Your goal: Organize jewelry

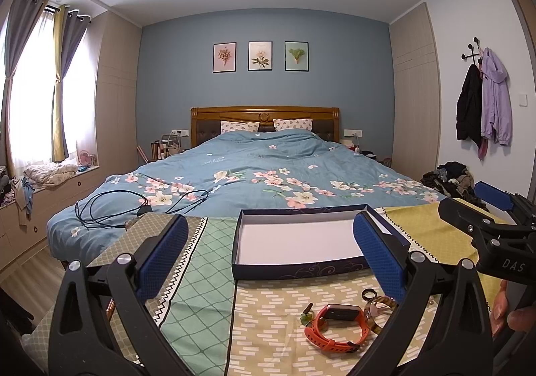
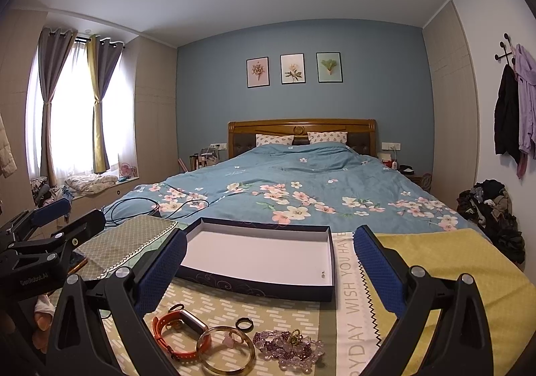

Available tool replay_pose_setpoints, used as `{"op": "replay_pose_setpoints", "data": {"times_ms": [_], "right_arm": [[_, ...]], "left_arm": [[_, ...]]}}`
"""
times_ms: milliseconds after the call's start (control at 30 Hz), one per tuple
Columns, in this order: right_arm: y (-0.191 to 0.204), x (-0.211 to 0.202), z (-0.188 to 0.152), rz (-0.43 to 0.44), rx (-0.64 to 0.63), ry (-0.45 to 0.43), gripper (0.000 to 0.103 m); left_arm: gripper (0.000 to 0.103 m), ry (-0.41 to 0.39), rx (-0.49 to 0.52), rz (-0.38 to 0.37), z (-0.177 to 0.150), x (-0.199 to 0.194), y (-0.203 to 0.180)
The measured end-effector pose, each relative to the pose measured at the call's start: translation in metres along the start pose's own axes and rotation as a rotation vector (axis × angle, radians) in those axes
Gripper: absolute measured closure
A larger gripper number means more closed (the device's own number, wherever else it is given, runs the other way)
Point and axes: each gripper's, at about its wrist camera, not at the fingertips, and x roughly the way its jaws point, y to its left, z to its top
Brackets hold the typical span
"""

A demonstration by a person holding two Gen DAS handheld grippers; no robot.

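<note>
Orange watch (image 2: 179,330), bangle (image 2: 225,350), dark ring (image 2: 243,323) and purple bead bracelet (image 2: 288,347) lie on the patterned cloth (image 2: 234,305), just short of the shallow navy box (image 2: 264,257).

Both tongs hover spread wide with nothing between their blue pads: the left gripper (image 1: 269,257) has the watch low between its fingers toward the right one, and the right gripper (image 2: 268,270) frames the whole cluster, the watch touching the bangle, the beads just beside it.

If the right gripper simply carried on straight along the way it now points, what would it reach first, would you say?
Probably the open, empty box: it lies straight ahead between the open jaws of the right gripper. The jewelry sits nearer but lower, so it likely passes over that; depth is unclear.
</note>
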Motion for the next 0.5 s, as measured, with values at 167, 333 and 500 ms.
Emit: {"op": "replay_pose_setpoints", "data": {"times_ms": [167,333,500], "right_arm": [[-0.0020,-0.0007,-0.0002,0.000,0.005,-0.003,0.007],[-0.0022,-0.0005,-0.0001,0.001,0.004,-0.002,0.007],[-0.0018,-0.0005,-0.0001,0.000,0.005,-0.004,0.007]], "left_arm": [[0.006,0.002,0.000,-0.003,0.0017,-0.0013,-0.0009],[0.006,0.002,0.000,-0.002,0.0019,-0.0012,-0.0009],[0.006,0.002,0.001,-0.003,0.0018,-0.0003,-0.0011]]}}
